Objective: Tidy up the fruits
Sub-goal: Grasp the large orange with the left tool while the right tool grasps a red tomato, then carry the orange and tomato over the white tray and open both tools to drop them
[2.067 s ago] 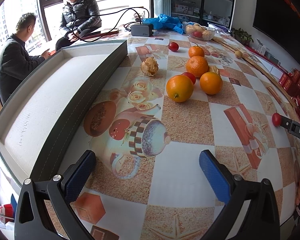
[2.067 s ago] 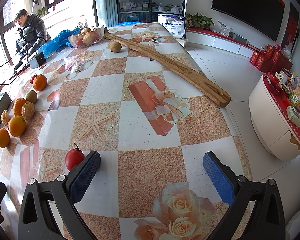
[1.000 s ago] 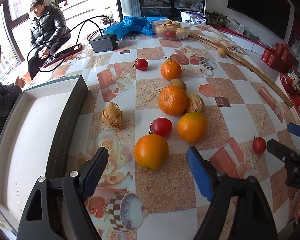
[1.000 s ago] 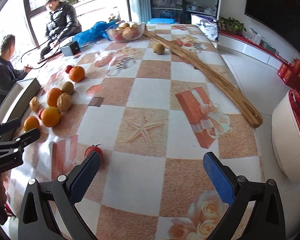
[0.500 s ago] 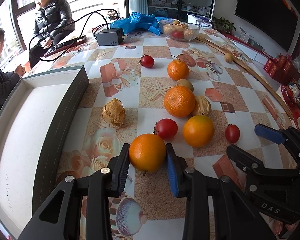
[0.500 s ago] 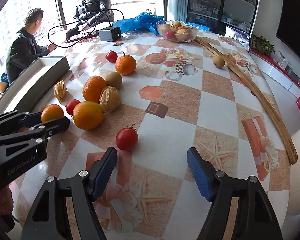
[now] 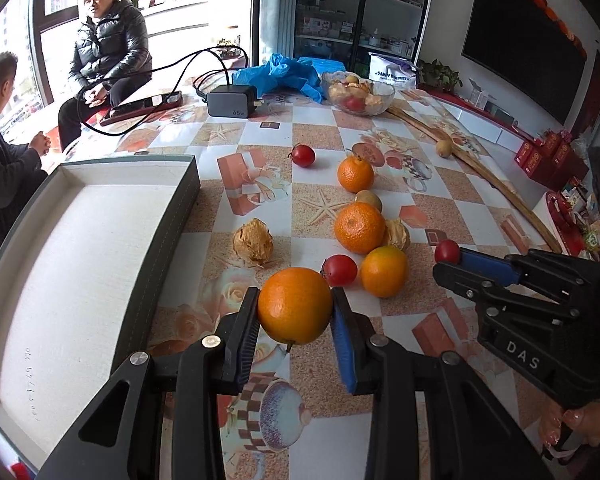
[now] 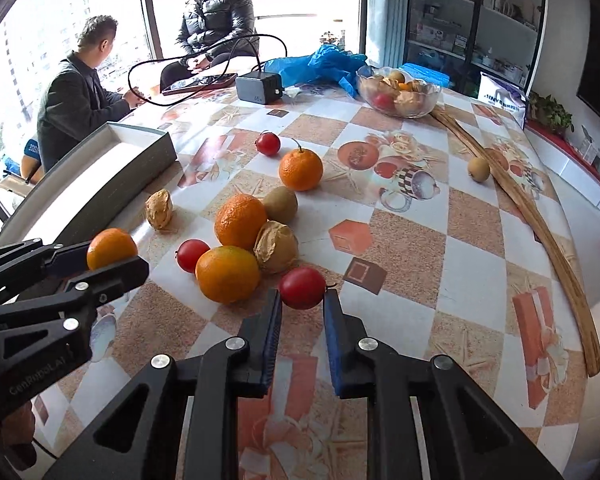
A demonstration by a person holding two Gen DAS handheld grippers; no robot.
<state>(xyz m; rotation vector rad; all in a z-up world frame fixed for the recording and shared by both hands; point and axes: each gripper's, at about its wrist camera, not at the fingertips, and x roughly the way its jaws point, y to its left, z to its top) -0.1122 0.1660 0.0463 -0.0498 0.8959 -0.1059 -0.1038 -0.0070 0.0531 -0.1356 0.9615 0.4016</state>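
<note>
Gripping an orange (image 7: 295,305) between its blue pads, the left gripper (image 7: 295,322) holds the fruit just above the patterned table (image 7: 452,200), beside the open grey tray (image 7: 80,264) that lies to its left. Its jaws have just been closing, and both pads now press the orange's sides. The right gripper (image 8: 302,300) has also just been closing; its jaws are clenched on a small red tomato (image 8: 302,287) at their tips, right next to the fruit cluster on the table. That cluster holds a second orange (image 8: 227,274), a tangerine (image 8: 240,221), another tomato (image 8: 192,255), a kiwi (image 8: 281,204) and a crinkled brown husk fruit (image 8: 275,246), all touching or just beside one another. Farther back sit a stemmed orange (image 8: 301,169) and a third tomato (image 8: 268,143), while a lone husk fruit (image 8: 159,209) lies near the tray's wall. A glass bowl (image 8: 398,91) with more fruit stands at the far end, near a blue bag (image 8: 312,66) and a grey charger (image 8: 259,87). A long wooden stick (image 8: 540,216) runs along the right side with a kiwi-like fruit (image 8: 478,169) touching it. Two people sit by the window.
</note>
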